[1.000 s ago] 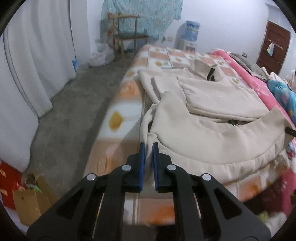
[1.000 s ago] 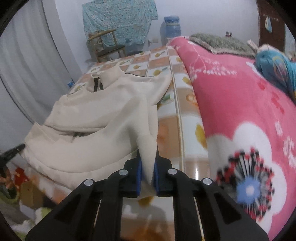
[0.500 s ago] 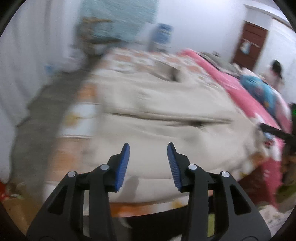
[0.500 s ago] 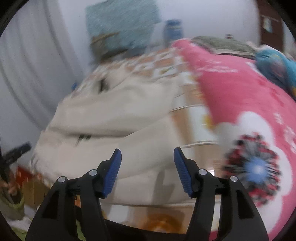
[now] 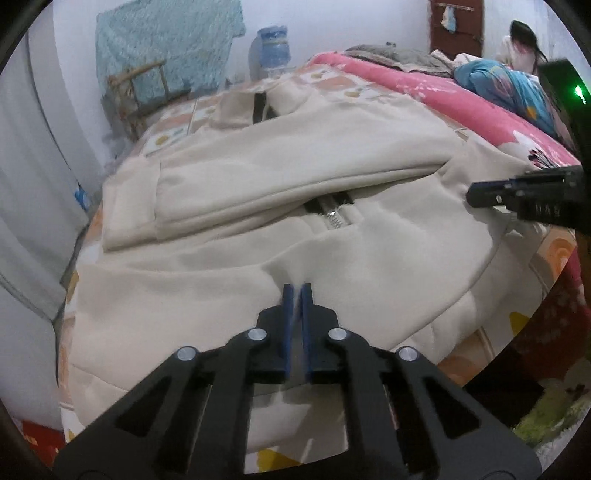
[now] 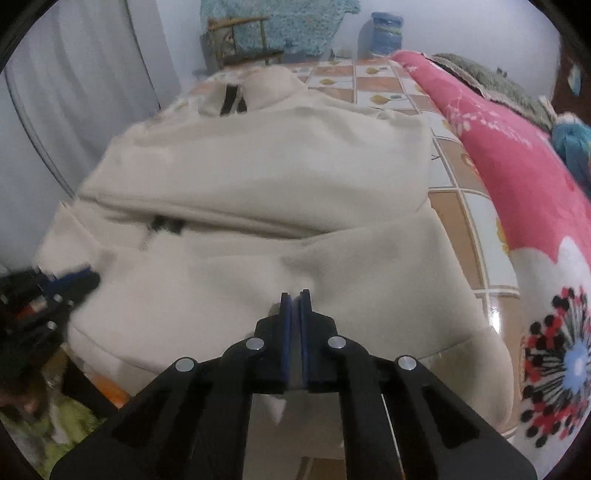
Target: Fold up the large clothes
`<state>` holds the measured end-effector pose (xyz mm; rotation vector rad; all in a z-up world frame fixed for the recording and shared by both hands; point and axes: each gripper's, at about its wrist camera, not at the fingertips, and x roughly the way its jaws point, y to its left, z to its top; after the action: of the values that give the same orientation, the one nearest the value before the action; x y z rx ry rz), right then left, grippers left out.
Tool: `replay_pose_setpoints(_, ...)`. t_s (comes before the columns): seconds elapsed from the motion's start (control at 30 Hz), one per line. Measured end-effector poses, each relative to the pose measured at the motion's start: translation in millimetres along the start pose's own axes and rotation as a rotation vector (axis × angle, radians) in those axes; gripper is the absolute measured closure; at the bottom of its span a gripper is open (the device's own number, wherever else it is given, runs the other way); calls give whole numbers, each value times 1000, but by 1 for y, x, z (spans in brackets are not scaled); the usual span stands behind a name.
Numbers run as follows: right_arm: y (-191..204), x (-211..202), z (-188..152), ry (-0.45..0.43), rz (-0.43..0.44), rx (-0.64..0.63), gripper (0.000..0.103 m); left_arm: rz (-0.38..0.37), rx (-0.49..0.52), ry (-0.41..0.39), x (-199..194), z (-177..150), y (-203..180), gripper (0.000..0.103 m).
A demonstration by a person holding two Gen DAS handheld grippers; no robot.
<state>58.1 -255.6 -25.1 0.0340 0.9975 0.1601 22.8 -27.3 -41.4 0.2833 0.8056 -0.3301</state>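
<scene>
Here, the left gripper and the right gripper are both clamped on the near hem of the cream jacket (zip visible), which lies folded along the bed's near edge; no legible writing appears.

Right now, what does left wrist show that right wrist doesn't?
Left wrist only: a person by the brown door, the silver zipper pull, and the right gripper entering from the right.
Right wrist only: the large flower print on the pink blanket, and the left gripper.
Both: the beige jacket, wooden chair, water jug, both grippers shut on jacket fabric.
</scene>
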Motion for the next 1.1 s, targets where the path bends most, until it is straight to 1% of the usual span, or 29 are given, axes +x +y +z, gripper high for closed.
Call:
replay_pose_setpoints(0.03, -2, -7, 2, -24, 14, 16, 99, 6, 5, -12, -4, 2, 0, 100)
replay_pose_setpoints(0.1, -2, -28, 9, -87, 30, 31, 100, 28, 6, -73, -17, 12, 3, 100)
replay_pose_setpoints(0.2, 5, -53, 19, -191, 9, 10, 100, 81, 13, -178, -40, 24, 8, 100)
replay_pose_setpoints(0.23, 6, -54, 23, -210, -1, 7, 100, 108, 29, -199, -39, 26, 7, 100)
replay_pose_setpoints(0.27, 7, -51, 25, -222, -14, 3, 100, 136, 54, -195, -30, 26, 4, 99)
replay_pose_setpoints(0.3, 7, -43, 27, -221, -26, 3, 100, 156, 68, -185, -20, 25, 1, 99)
replay_pose_setpoints(0.37, 6, -16, 27, -189, -44, 9, 100, 193, 99, -131, 11, 17, -6, 99)
replay_pose_setpoints(0.43, 3, 11, 25, -144, -78, 12, 100, 188, 96, -89, 26, 12, -7, 100)
replay_pose_setpoints(0.47, 0, 22, 24, -117, -87, 16, 100, 202, 107, -107, 26, 11, -9, 100)
replay_pose_setpoints(0.5, -3, 27, 23, -98, -82, 29, 100, 208, 114, -99, 27, 12, -10, 100)
replay_pose_setpoints(0.6, -10, 18, 22, -97, -60, 69, 100, 196, 98, -94, 26, 11, -7, 99)
replay_pose_setpoints(0.63, -10, 8, 22, -121, -55, 67, 99, 194, 96, -94, 26, 10, -7, 99)
replay_pose_setpoints(0.7, -4, -5, 21, -151, -16, 32, 99, 192, 92, -91, 27, 11, -6, 99)
replay_pose_setpoints(0.77, 5, -14, 19, -168, 29, -17, 97, 192, 91, -89, 26, 10, -7, 99)
replay_pose_setpoints(0.8, 13, -15, 16, -157, 72, -54, 96, 189, 84, -88, 26, 11, -6, 99)
replay_pose_setpoints(0.87, 22, -9, 13, -126, 107, -89, 91, 180, 70, -85, 26, 12, -4, 99)
replay_pose_setpoints(0.97, 31, 17, 7, -37, 96, -112, 91, 164, 46, -78, 27, 14, -1, 99)
replay_pose_setpoints(1.0, 30, 24, 7, -32, 89, -102, 91, 159, 40, -75, 27, 14, -1, 99)
replay_pose_setpoints(1.03, 29, 24, 8, -54, 95, -85, 91, 152, 30, -74, 27, 15, 1, 98)
replay_pose_setpoints(1.07, 26, 26, 11, -53, 103, -67, 91, 145, 23, -69, 26, 16, 3, 95)
replay_pose_setpoints(1.1, 24, 25, 12, -51, 108, -50, 91, 136, 12, -64, 25, 16, 6, 95)
